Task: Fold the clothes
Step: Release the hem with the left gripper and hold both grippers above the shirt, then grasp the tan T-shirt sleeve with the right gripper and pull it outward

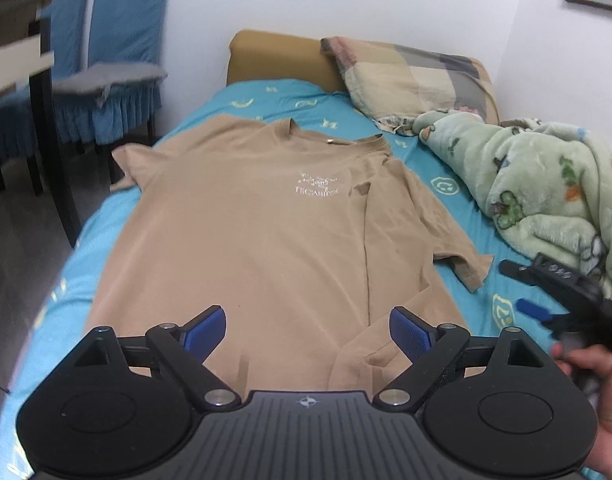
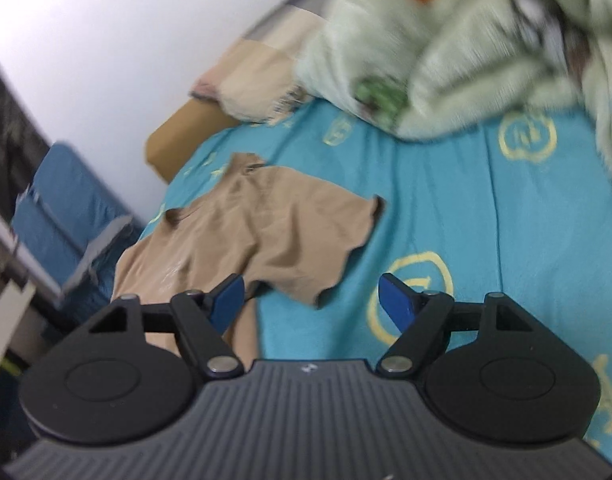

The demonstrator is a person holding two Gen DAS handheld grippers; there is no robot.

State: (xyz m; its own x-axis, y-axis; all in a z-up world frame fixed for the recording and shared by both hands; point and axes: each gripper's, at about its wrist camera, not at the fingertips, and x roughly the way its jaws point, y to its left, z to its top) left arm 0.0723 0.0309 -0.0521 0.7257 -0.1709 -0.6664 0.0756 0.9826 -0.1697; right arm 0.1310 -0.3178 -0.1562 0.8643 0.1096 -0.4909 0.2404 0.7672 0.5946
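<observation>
**Tan T-shirt lies spread on bed between two open grippers**

A tan T-shirt lies face up on a turquoise bedsheet, its collar at the far end from the left gripper and its hem directly beneath that gripper's blue pads. White lettering marks the chest. The sleeve on the right gripper's side is partly folded inward, with a crease running down the body; the near hem corner is bunched. The left gripper's jaws stand wide above the cloth, gripping nothing. The right gripper, also spread with nothing between its pads, hovers over the sheet just beside that sleeve's edge. Beyond both lie a plaid pillow and a rumpled green blanket.
</observation>
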